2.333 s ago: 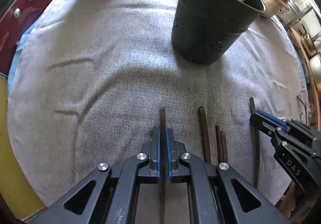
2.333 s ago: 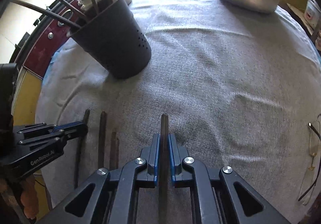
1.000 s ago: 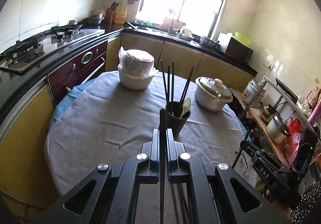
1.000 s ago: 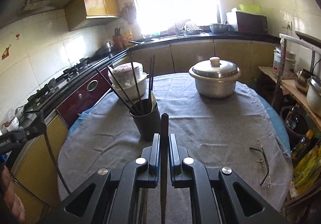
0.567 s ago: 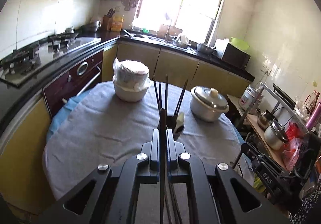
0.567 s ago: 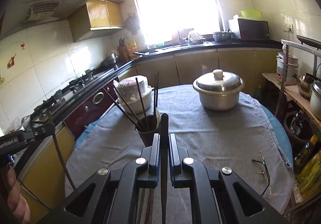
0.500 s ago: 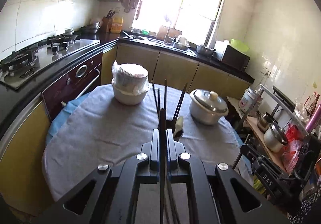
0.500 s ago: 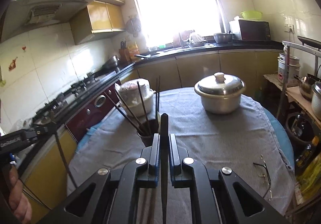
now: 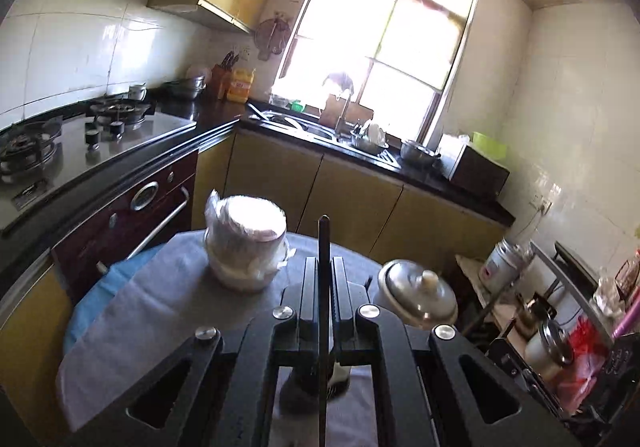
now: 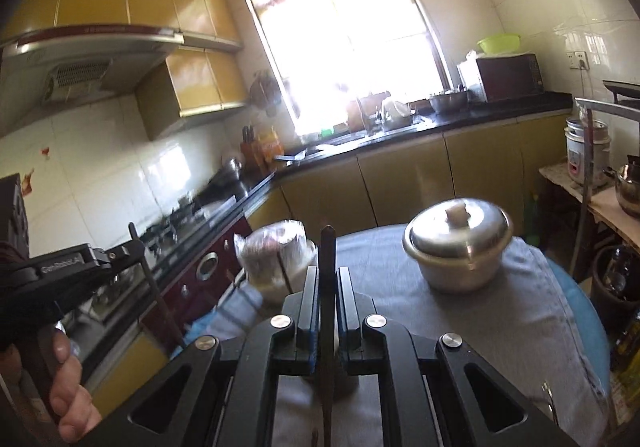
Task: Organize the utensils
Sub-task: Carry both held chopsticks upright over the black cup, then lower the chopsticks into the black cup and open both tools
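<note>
In the left wrist view my left gripper (image 9: 323,265) is shut on a dark chopstick (image 9: 323,235) that sticks out past the fingers. The black utensil holder (image 9: 300,387) with a white spoon (image 9: 340,371) shows only through the gap under the jaws. In the right wrist view my right gripper (image 10: 328,275) is shut on a second dark chopstick (image 10: 328,247). The holder (image 10: 342,383) is mostly hidden beneath it. At the left edge, the left gripper (image 10: 132,249) holds its chopstick (image 10: 160,299) pointing down, and a hand (image 10: 60,387) grips the handle.
The round table has a grey cloth (image 9: 140,319). A plastic-covered white bowl (image 9: 246,247) stands at its far left and a lidded metal pot (image 10: 456,247) at its far right. Eyeglasses (image 10: 548,395) lie near the right edge. Counters and a stove surround the table.
Both grippers, each with its chopstick, have risen and moved forward over the table. The holder has slid from ahead of the fingertips to beneath them.
</note>
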